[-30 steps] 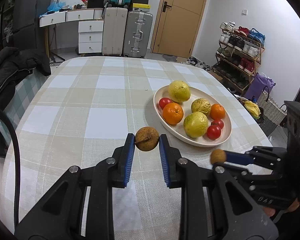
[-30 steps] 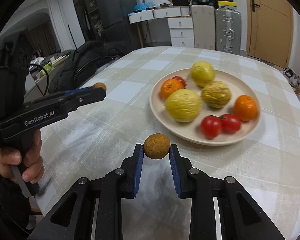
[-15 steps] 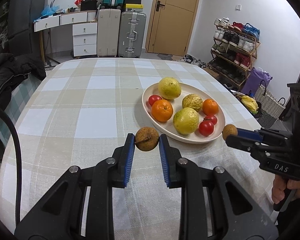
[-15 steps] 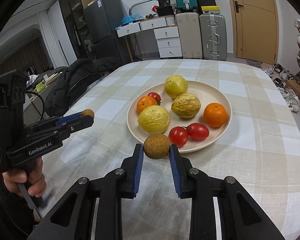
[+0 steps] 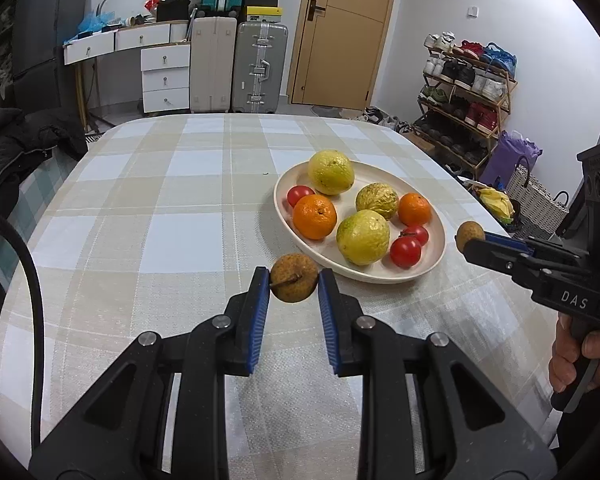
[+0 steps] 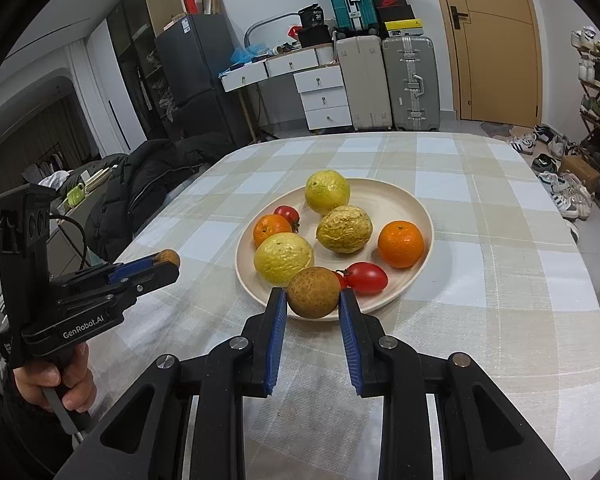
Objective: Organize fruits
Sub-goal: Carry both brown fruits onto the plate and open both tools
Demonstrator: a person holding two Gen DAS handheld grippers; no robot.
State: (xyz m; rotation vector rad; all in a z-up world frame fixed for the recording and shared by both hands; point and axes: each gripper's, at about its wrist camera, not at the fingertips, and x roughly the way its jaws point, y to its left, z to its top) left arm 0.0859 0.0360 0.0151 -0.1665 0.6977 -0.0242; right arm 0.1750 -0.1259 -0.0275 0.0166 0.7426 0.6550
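Observation:
A cream oval plate [image 5: 284,184] [image 6: 412,200] on the checked tablecloth holds yellow-green fruits, two oranges and three tomatoes. My left gripper [image 5: 294,282] is shut on a small brown fruit with a stem [image 5: 294,280], held above the cloth just left of the plate's near rim. It also shows in the right wrist view [image 6: 168,258]. My right gripper [image 6: 313,298] is shut on another round brown fruit [image 6: 313,292], held over the plate's near rim. That fruit also shows in the left wrist view [image 5: 470,234], right of the plate.
A dark coat [image 5: 16,140] lies over a chair at the table's left edge. Suitcases [image 5: 260,64] and drawers stand behind the table. A shoe rack [image 5: 464,92] and a woven basket [image 5: 534,200] stand on the right.
Both grippers have pulled back and risen with their fruits, so the plate looks farther off. The right gripper now holds its fruit over the plate's near rim.

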